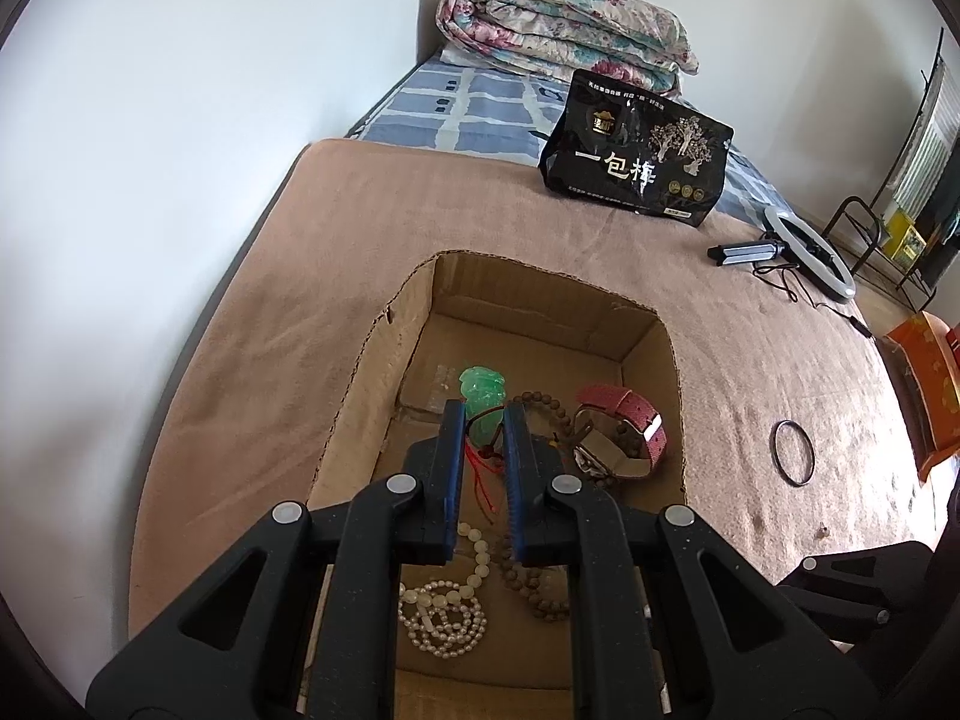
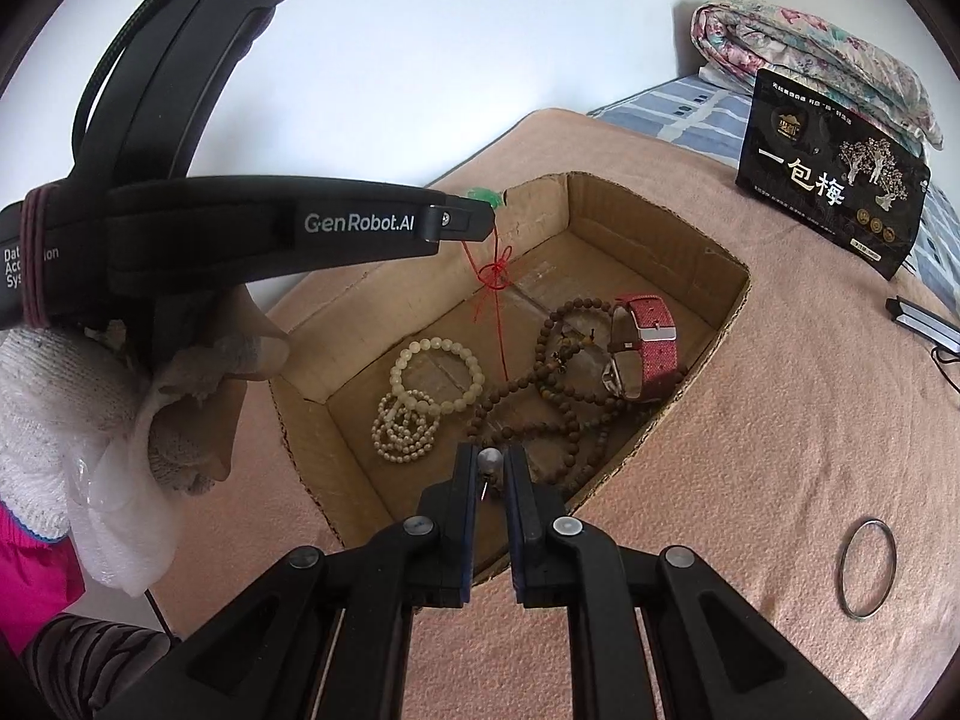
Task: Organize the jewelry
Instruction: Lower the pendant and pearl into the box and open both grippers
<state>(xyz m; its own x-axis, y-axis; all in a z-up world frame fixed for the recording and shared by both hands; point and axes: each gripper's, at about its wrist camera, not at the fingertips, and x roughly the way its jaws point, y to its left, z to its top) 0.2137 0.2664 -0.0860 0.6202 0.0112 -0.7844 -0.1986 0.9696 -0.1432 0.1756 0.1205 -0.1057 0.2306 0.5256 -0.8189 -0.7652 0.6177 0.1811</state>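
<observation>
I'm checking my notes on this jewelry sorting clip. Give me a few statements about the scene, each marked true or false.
1. The left gripper holds a green pendant. True.
2. The pink-strap watch lies on the blanket. False: it lies in the cardboard box.
3. The thin metal ring lies outside the box. True.
4. The right gripper is empty. False: it pinches a small silver ball.
</observation>
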